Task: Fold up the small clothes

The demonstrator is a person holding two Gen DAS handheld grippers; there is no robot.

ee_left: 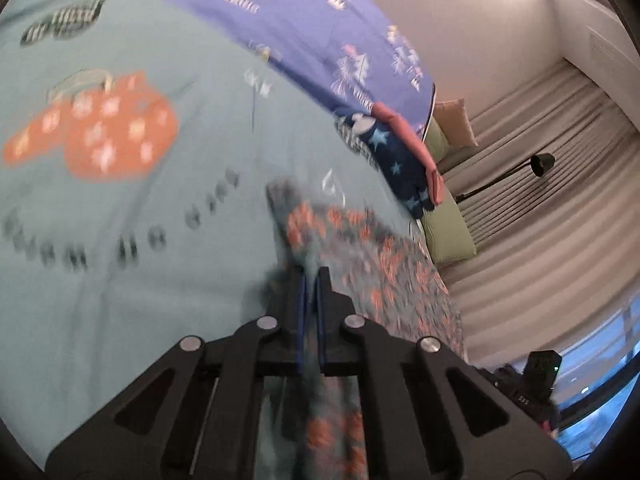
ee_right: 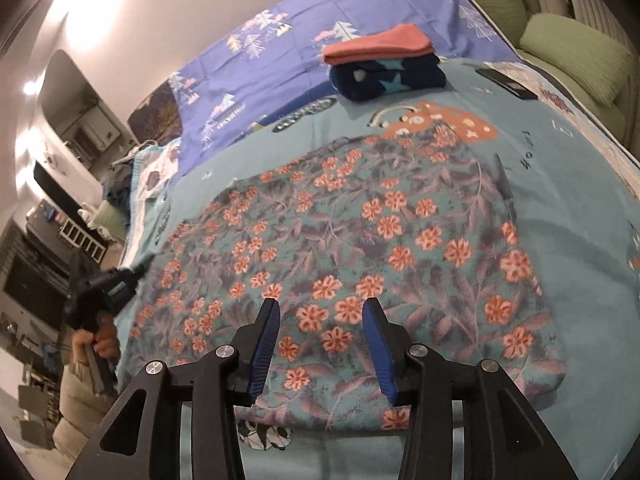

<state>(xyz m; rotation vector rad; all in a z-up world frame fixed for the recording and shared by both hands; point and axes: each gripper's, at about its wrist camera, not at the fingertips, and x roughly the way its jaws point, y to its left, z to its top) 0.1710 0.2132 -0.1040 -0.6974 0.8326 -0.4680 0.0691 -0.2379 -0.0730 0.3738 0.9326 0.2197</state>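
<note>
Soft floral fabric, that's what your left gripper [ee_left: 311, 276] is clamped on: a blurry edge of the floral garment [ee_left: 360, 248], lifted just off the teal bedspread [ee_left: 140, 280]. Right wrist view: your right gripper [ee_right: 322, 312] hangs wide open over the garment, spread flat on the bed. It looks light and floppy, so I'd grab a corner or hem.

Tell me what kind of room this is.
Most likely a bedroom: the floral garment lies on a bed with a teal printed blanket and green pillows, with pleated curtains alongside.
</note>
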